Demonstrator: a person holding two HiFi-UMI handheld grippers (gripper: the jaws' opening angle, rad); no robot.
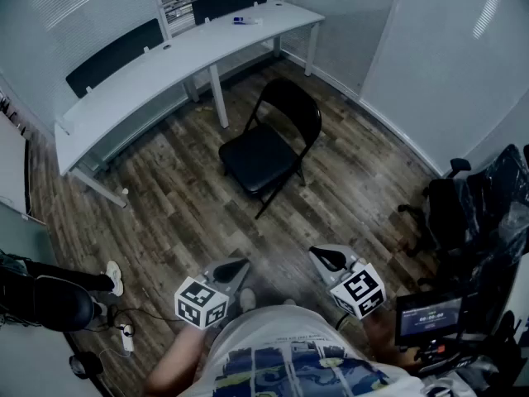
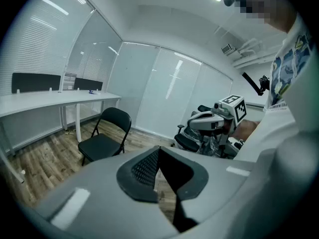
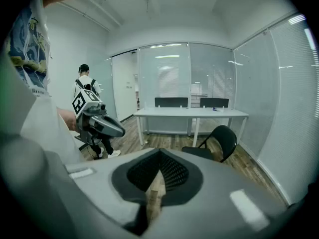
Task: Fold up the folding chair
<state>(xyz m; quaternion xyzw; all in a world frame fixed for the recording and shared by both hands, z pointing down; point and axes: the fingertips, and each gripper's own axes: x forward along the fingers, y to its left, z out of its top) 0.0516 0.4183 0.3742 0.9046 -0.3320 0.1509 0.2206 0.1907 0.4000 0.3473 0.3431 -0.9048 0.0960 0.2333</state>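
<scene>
Chair point(image 1: 269, 151): black folding type, standing open on the wood floor point(image 1: 173, 205) with all legs down. The seat is level and the backrest upright. It sits just in front of the white bench point(image 1: 165, 69), close to one bench leg but not visibly touching it. Nothing rests on the seat.

Left hand-held gripper point(image 1: 234, 269): held low at the near edge of the head view, tilted down and pointing toward the chair. Its own view shows the two pads drawn together at the tips with nothing between them. It is well apart from the chair.

Right hand-held gripper point(image 1: 329, 259): held beside the left one at much the same height and tilt. Its jaws are likewise brought together and empty. It too is well apart from the chair. Each unit shows in the other's view.

Bench: long and curved, set along the far wall. Two dark panels point(image 1: 116, 52) stand along its back edge. A small blue item point(image 1: 244, 21) lies near its far end; its type cannot be determined.

Surroundings: a second person point(image 1: 50, 296) stands at the left edge. A black office chair point(image 1: 442, 205) and a lit screen point(image 1: 428, 317) are at the right.
</scene>
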